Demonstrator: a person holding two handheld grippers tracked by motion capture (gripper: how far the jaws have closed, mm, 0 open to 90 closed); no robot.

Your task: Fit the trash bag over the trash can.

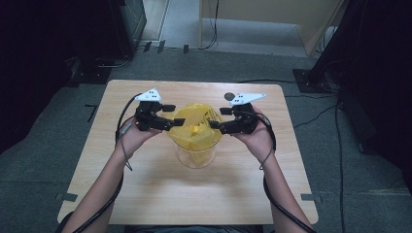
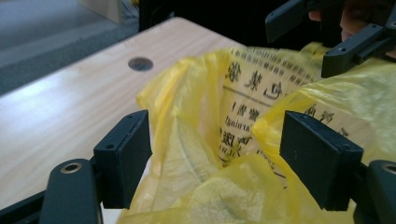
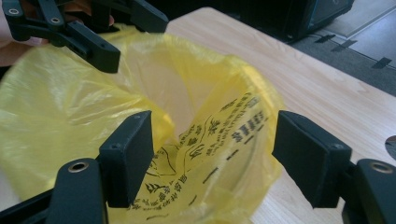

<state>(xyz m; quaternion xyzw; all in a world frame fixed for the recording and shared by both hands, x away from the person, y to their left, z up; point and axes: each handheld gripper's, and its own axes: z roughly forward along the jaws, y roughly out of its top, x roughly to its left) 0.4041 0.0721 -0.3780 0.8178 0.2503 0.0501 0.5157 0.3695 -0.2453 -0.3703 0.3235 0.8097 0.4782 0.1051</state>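
I am holding my left gripper [image 1: 171, 115] and right gripper [image 1: 219, 119] wide open over the yellow bag [image 1: 194, 133] lining the clear container [image 1: 196, 158] mid-table [image 1: 145, 194], gripping nothing.

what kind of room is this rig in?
Probably a lab or recording workspace, not a home. A lone small wooden table stands on grey carpet with tape marks, cables trail across the floor, and dark equipment stands flank it. On the table: a yellow bag lining a clear container.
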